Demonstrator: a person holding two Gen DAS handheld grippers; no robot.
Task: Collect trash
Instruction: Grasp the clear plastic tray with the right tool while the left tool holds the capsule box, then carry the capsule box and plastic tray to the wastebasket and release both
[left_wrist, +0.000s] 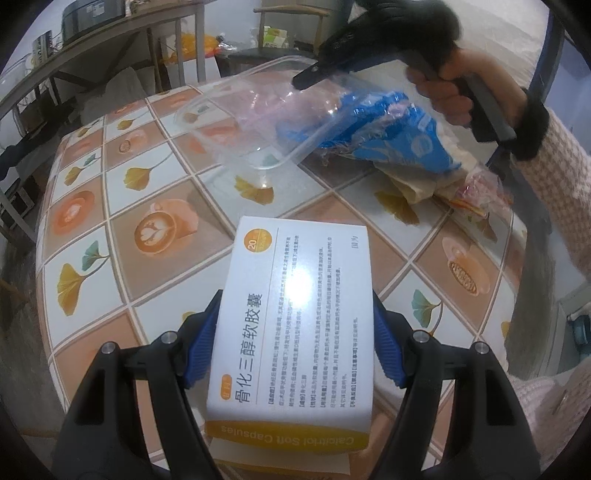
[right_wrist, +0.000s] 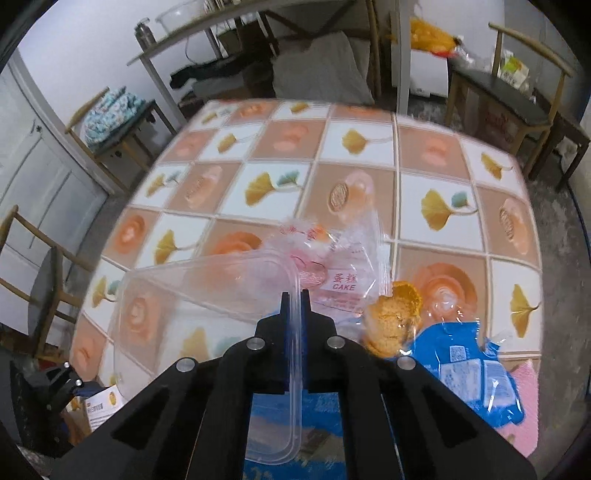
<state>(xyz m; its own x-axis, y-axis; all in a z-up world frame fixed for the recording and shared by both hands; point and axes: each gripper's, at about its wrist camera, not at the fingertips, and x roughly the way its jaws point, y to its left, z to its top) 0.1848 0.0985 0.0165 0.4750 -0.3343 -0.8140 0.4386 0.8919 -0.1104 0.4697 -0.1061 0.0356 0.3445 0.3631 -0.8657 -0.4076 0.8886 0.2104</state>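
The medicine box (left_wrist: 295, 325) is clamped in the left tool (left_wrist: 291, 317), above the bench (left_wrist: 155, 177). The clear container (right_wrist: 207, 295), tilted over the bench, is pinched at its rim by the right tool (right_wrist: 294, 295); its wrappers (left_wrist: 373, 129) could be spilled by further tilt.

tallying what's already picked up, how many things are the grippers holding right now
2: the left gripper holds a white medicine box; the right gripper pinches the rim of a clear plastic lid above the wrappers.
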